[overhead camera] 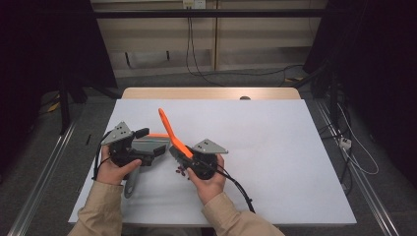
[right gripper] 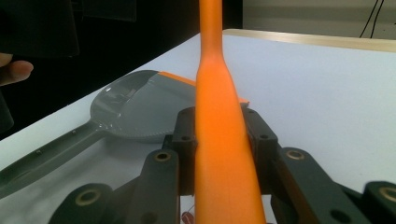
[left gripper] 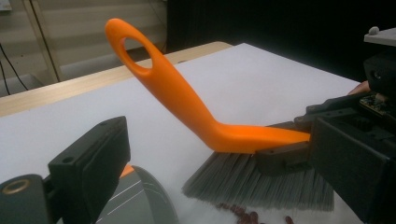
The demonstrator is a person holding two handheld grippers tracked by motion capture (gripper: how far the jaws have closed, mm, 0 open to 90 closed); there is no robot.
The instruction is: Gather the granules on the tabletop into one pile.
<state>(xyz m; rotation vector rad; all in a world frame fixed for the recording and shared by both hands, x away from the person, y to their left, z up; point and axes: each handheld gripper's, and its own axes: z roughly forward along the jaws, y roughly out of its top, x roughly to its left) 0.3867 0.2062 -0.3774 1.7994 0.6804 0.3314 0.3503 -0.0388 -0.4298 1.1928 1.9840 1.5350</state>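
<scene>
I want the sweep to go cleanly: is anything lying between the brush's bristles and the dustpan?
Only the small dark red bits lie on the white table by the brush bristles; nothing visible blocks the way to the grey dustpan. The right gripper clamps the brush.

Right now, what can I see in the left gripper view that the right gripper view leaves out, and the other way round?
Left gripper view alone: the brush's grey bristles resting on the table, small dark red beans at their tips, and the loop at the handle's end. Right gripper view alone: the grey dustpan's long handle and a fingertip at the left edge. Both share the orange brush handle clamped in the right gripper, the dustpan's scoop and the white table.
</scene>
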